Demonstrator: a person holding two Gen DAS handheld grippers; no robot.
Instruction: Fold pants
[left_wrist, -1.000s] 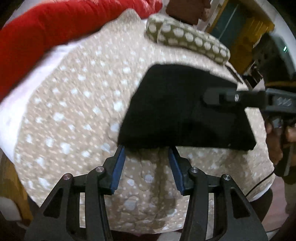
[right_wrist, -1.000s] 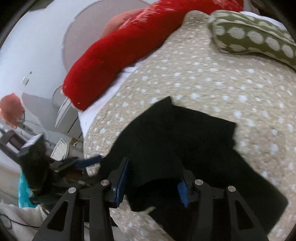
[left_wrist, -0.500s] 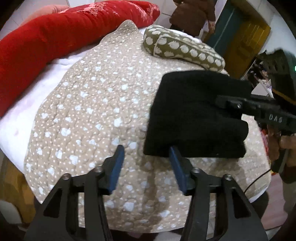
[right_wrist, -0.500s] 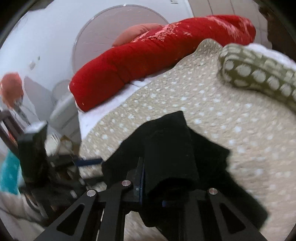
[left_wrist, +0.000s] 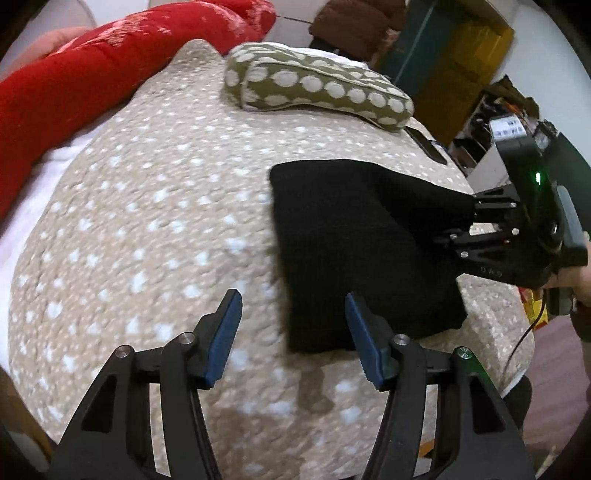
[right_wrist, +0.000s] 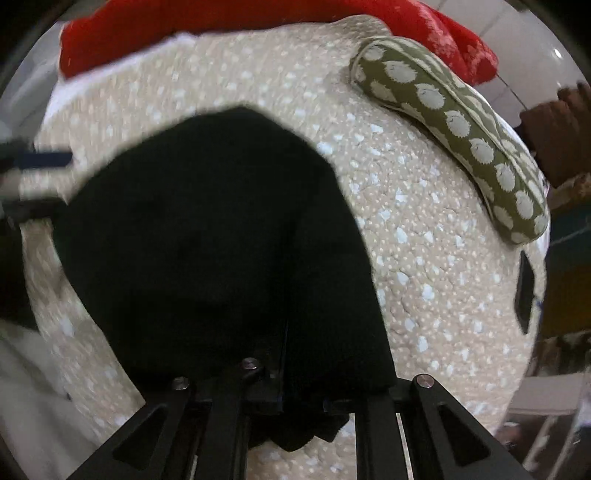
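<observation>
The black pants (left_wrist: 354, 243) lie folded into a thick block on the right side of the spotted beige quilt (left_wrist: 155, 206). My left gripper (left_wrist: 293, 332) hovers open over the quilt by the block's near left corner. Its blue pads (left_wrist: 225, 332) grip nothing, and the right one stands in front of the pants' near edge. My right gripper (left_wrist: 467, 221) comes in from the right, held by a hand, and is shut on the pants' right edge. In the right wrist view the pants (right_wrist: 221, 240) bunch between the narrow jaws of the right gripper (right_wrist: 291, 362), hiding the fingertips.
An olive pillow with pale dots (left_wrist: 317, 88) lies at the far side of the bed, with a red blanket (left_wrist: 92, 74) along the far left. A small dark flat object (left_wrist: 428, 147) rests near the right edge. Boxes and clutter stand beyond the bed on the right.
The right gripper's jaws closed on the pants' edge and tilted steeply down over them. The left gripper widened and drew back up and to the left, away from the pants' near edge.
</observation>
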